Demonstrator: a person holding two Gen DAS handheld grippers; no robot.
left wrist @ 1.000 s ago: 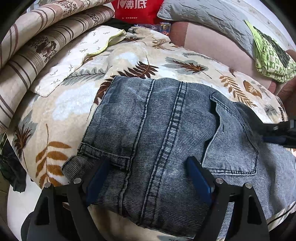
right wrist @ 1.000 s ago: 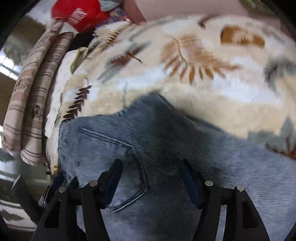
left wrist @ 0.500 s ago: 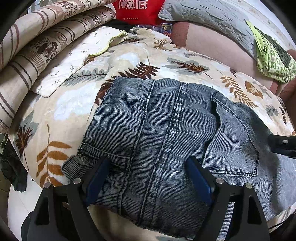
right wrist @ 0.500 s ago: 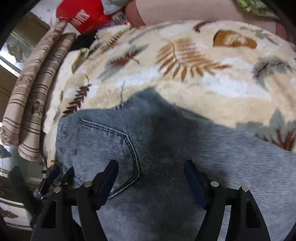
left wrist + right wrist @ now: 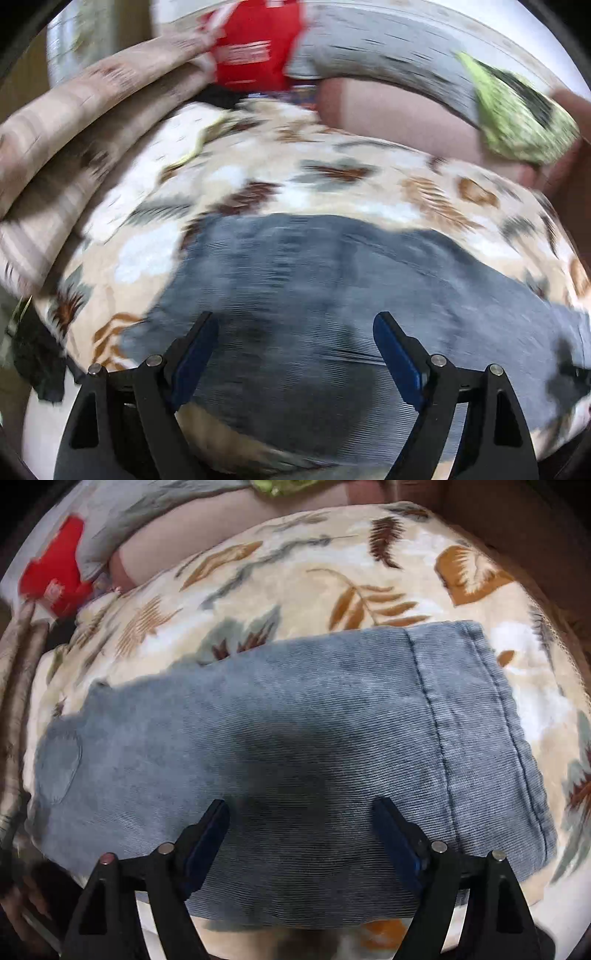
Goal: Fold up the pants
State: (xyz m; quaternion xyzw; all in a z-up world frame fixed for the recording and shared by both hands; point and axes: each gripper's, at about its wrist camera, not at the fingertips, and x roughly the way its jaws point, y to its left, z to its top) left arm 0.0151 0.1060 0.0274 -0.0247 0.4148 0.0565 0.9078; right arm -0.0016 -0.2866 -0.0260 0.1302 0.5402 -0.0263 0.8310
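Grey-blue denim pants [image 5: 280, 746] lying flat on the leaf-print fleece blanket [image 5: 295, 576]. Right gripper [image 5: 301, 829] just spreading wide, empty, above the leg; left gripper [image 5: 291, 343] spread too. Pinch the hem, fold over slowly, keep edges lined up.

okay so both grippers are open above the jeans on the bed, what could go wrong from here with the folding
1. The jeans lie on a soft leaf-print blanket; a low pinch by the right gripper, whose jaws have just been opening with nothing between them, could catch blanket along with denim.
2. The hem end lies near the blanket's edge, so a pull could drag it off.
3. The left gripper view is blurred, so its aim at the denim is uncertain.
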